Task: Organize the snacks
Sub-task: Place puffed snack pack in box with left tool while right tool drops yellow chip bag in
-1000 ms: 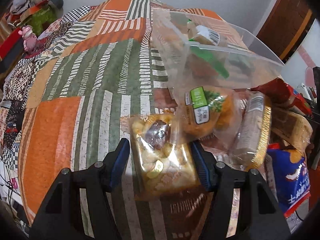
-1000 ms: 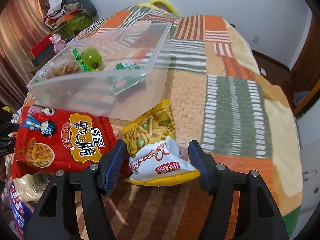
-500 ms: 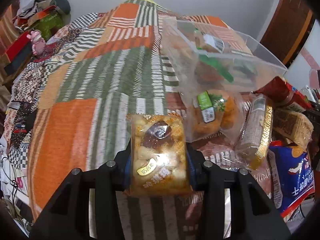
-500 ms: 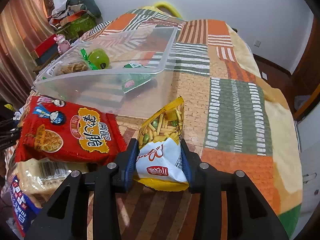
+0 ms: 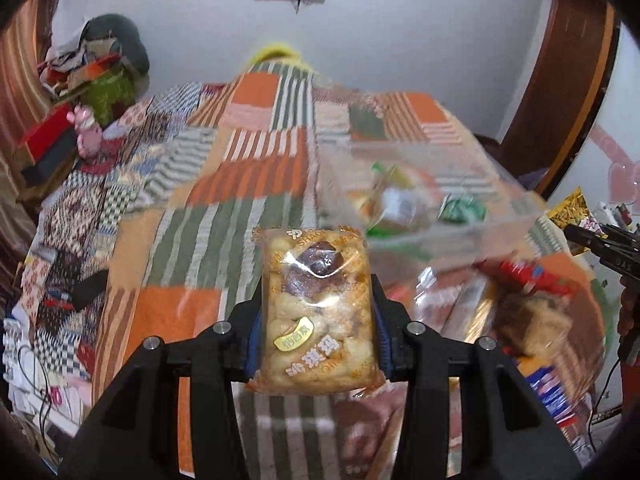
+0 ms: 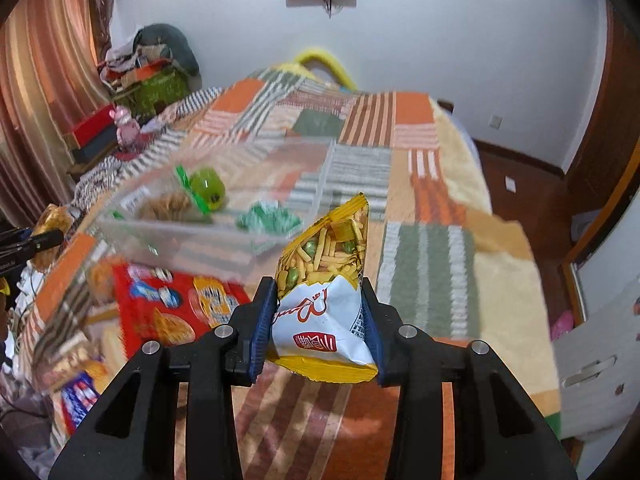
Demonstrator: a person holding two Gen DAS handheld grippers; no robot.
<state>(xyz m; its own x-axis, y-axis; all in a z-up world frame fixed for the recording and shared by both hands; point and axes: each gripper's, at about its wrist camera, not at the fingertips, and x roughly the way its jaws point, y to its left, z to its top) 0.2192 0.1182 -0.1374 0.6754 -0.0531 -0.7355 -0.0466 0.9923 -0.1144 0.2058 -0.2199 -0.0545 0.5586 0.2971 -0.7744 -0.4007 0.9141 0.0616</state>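
My left gripper (image 5: 316, 332) is shut on a clear pack of golden puffed snack (image 5: 316, 308) and holds it lifted above the patchwork bedspread. My right gripper (image 6: 320, 320) is shut on a yellow-and-white bag of mixed crisps (image 6: 324, 280), also lifted. A clear plastic bin (image 5: 432, 232) lies ahead and to the right in the left wrist view; in the right wrist view the bin (image 6: 224, 232) lies ahead and left. It holds a green round sweet (image 6: 206, 188), a small green packet (image 6: 268, 218) and a noodle-like snack (image 6: 168, 204).
A red crisp bag (image 6: 176, 304) and several other packs (image 5: 528, 320) lie in a blurred heap in front of the bin. The patchwork bedspread (image 5: 192, 232) stretches far and left. Clutter and a pink toy (image 5: 86, 136) sit at the left bedside.
Both grippers closed on their packs, then rose and tilted up, lifting them off the bed. More of the far wall shows now.
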